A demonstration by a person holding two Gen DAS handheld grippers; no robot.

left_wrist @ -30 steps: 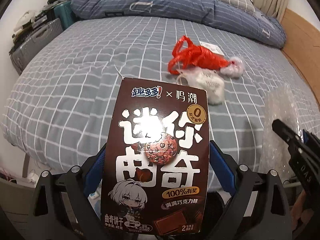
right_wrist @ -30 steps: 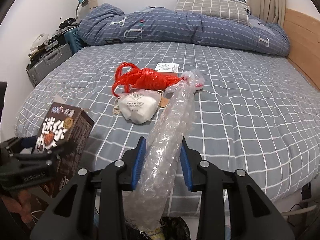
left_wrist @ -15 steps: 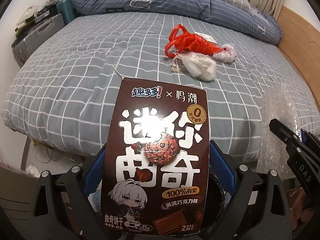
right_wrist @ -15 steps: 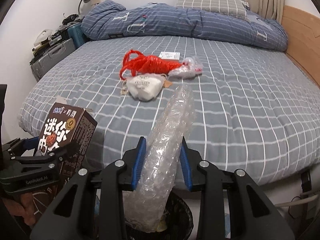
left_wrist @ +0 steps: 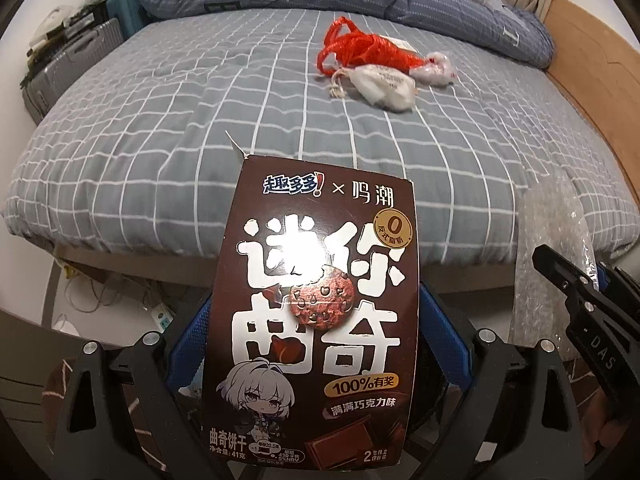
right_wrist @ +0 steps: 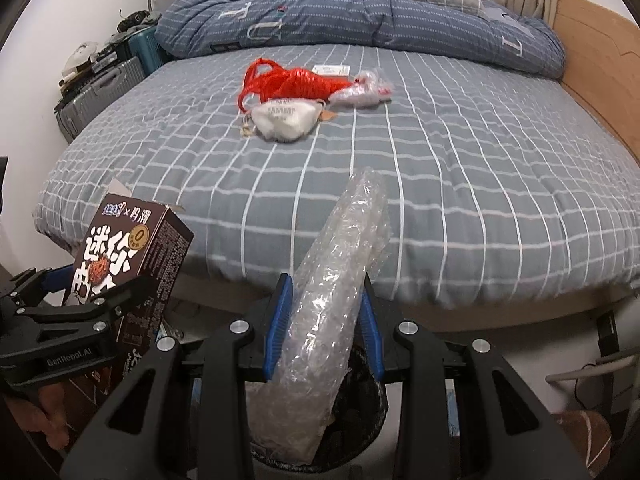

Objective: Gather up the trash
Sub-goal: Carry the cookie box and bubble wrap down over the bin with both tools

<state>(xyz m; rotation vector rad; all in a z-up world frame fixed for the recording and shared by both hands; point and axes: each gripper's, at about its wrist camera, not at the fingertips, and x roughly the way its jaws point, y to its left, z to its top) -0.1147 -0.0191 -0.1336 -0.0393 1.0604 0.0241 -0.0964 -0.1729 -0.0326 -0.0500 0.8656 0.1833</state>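
A dark brown cardboard cookie box point(left_wrist: 320, 320) printed with white characters and a cartoon figure is clamped upright between the blue pads of the left gripper point(left_wrist: 316, 320), its torn top flap open. A crumpled roll of clear bubble wrap point(right_wrist: 332, 320) is pinched between the blue pads of the right gripper point(right_wrist: 324, 316), and its lower end is seen hanging into a black-lined trash bin point(right_wrist: 360, 412) directly below. Both grippers are held just off the foot of a bed covered by a grey sheet with a white grid point(right_wrist: 440, 168). On that sheet, well apart from the grippers, a bundle of red plastic string point(right_wrist: 288, 80) is lying, with a white face mask point(right_wrist: 288, 116) touching its near side and a crumpled clear wrapper with red print point(right_wrist: 364, 88) at its right end. A small white card point(right_wrist: 331, 69) is partly hidden behind the string. A blue striped duvet point(right_wrist: 360, 20) is heaped along the far edge, and grey suitcases point(right_wrist: 100, 92) are stood by the left wall.
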